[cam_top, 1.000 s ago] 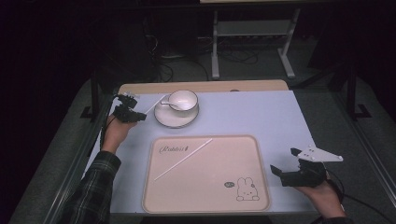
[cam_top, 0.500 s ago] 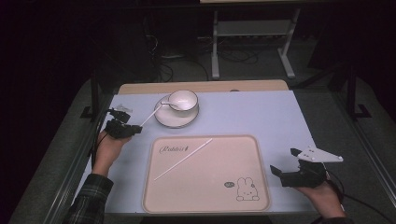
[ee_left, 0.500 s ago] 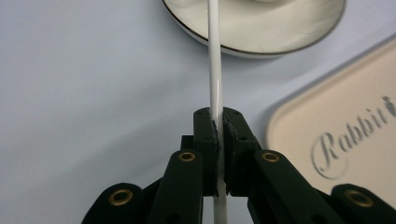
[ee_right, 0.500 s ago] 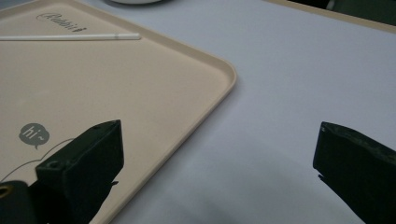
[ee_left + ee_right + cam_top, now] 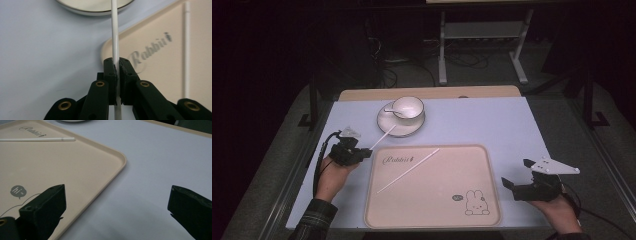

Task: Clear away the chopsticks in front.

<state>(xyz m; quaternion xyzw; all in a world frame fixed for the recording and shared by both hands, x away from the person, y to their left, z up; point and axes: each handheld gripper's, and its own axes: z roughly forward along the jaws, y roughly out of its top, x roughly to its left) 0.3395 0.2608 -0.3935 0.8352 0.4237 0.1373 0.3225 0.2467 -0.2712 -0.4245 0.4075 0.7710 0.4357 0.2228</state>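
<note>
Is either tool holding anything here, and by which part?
The left tool is clamped on a white chopstick near its lower end. The right tool is open, holding nothing.

Looking like lab or recording studio, not home: dark room surrounding lit table (image 5: 512, 125), cables (image 5: 387, 65) trailing over grey floor at upper centre of frame, metal equipment stand (image 5: 482, 35) sitting behind table (upper right), black frame legs (image 5: 313, 100) flanking table edges.
</note>
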